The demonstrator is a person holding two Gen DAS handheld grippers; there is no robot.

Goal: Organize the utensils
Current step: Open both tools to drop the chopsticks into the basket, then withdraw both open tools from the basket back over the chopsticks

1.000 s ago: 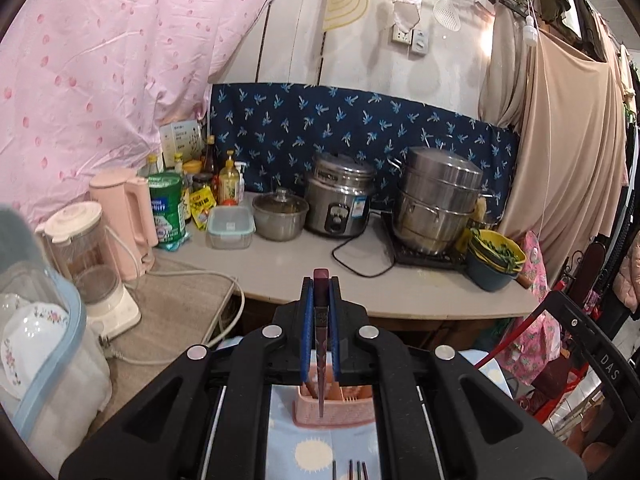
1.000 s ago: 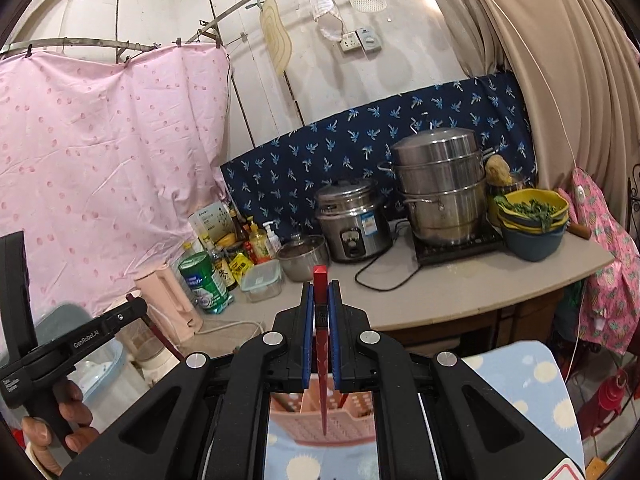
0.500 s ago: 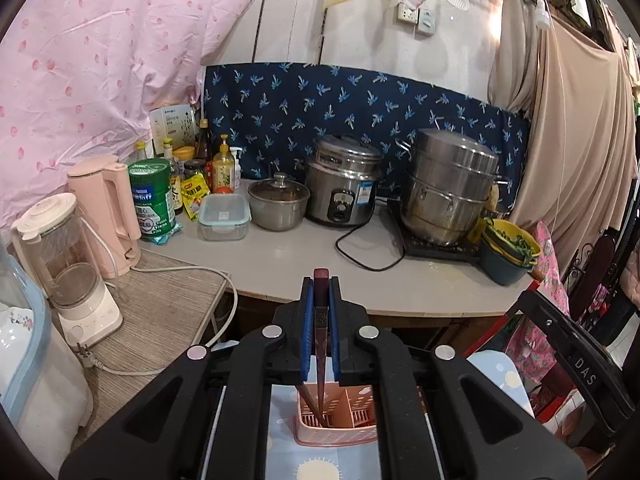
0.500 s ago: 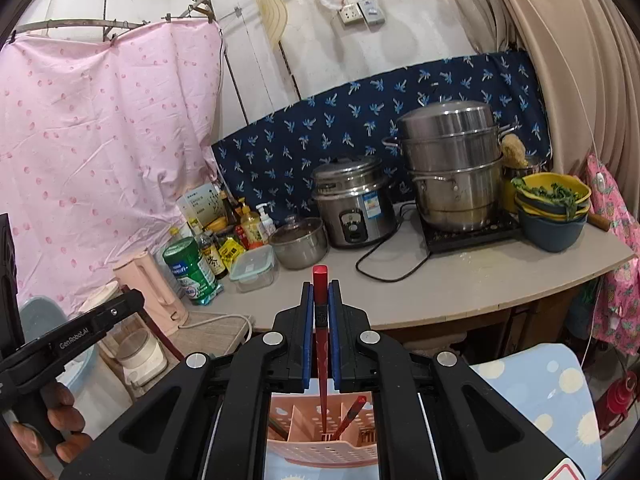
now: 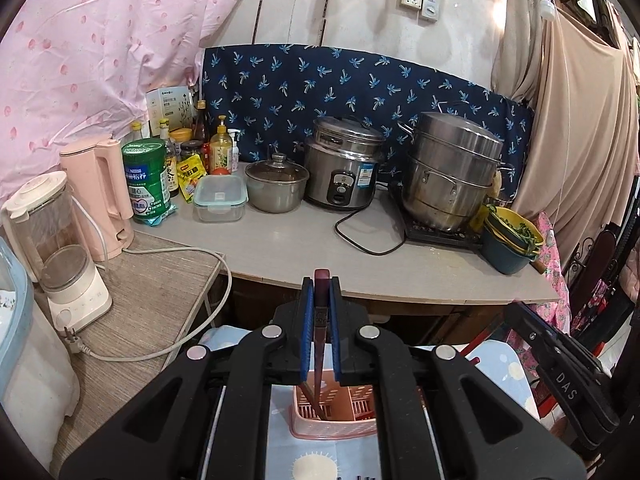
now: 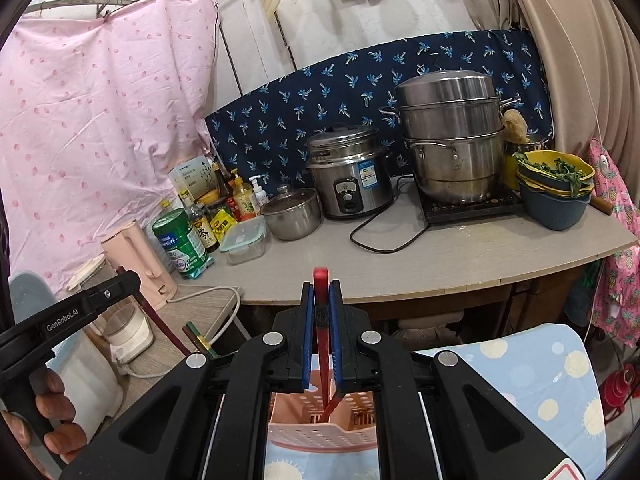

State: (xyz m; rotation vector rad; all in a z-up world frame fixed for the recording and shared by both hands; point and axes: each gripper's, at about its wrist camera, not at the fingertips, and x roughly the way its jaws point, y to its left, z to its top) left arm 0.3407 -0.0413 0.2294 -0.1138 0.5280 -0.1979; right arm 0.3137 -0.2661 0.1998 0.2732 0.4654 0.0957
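My left gripper [image 5: 321, 280] is shut on a dark maroon chopstick [image 5: 319, 344] that hangs upright. Its lower end dips into the left compartment of the pink slotted utensil holder [image 5: 352, 424], beside another stick leaning there. My right gripper [image 6: 321, 284] has a red chopstick [image 6: 322, 344] between its blue pads, and its jaws are opening. That chopstick's tip reaches down inside the holder [image 6: 316, 438]. In the right wrist view the left gripper [image 6: 130, 278] shows at the left edge, held by a hand [image 6: 48, 412].
The holder stands on a light blue cloth with sun prints [image 6: 532, 376]. Behind runs a counter [image 5: 304, 248] with a rice cooker [image 5: 344, 168], a steamer pot [image 5: 452, 168], a small lidded pot [image 5: 276, 184], bowls [image 5: 512, 244], bottles, a pink kettle [image 5: 102, 188] and a blender [image 5: 60, 248].
Both grippers have come down and forward toward the holder. The holder sits higher in each view, and both chopstick tips now reach inside it.
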